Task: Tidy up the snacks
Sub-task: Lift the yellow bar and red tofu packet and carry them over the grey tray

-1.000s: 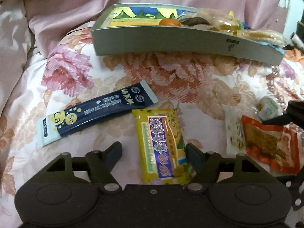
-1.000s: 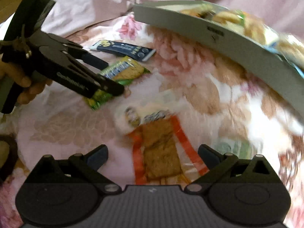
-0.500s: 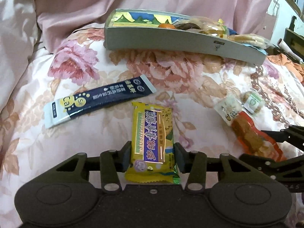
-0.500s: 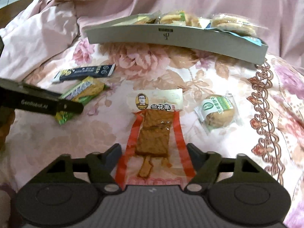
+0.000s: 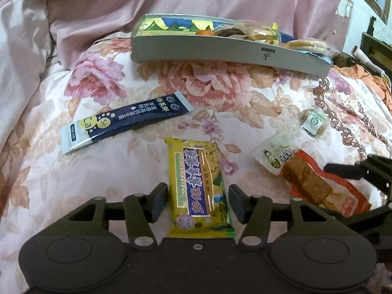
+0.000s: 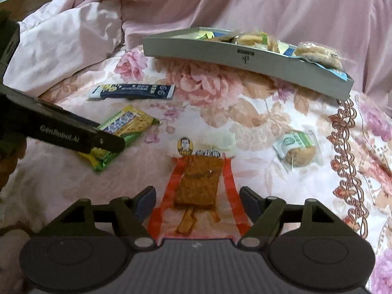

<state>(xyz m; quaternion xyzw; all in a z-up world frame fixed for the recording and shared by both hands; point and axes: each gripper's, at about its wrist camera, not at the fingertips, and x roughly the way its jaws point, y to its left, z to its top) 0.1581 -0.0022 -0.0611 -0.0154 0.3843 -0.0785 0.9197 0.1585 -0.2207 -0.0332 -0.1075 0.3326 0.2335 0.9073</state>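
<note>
The left gripper is widening its jaws beside the yellow foil biscuit packet; the right gripper, open, is straddling the neighbouring orange tofu pouch.

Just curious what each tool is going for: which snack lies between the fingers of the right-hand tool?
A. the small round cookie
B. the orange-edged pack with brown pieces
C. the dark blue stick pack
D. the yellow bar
B: in the right wrist view the orange pack lies between the open fingers of the right gripper; the yellow bar sits at the left gripper.
</note>
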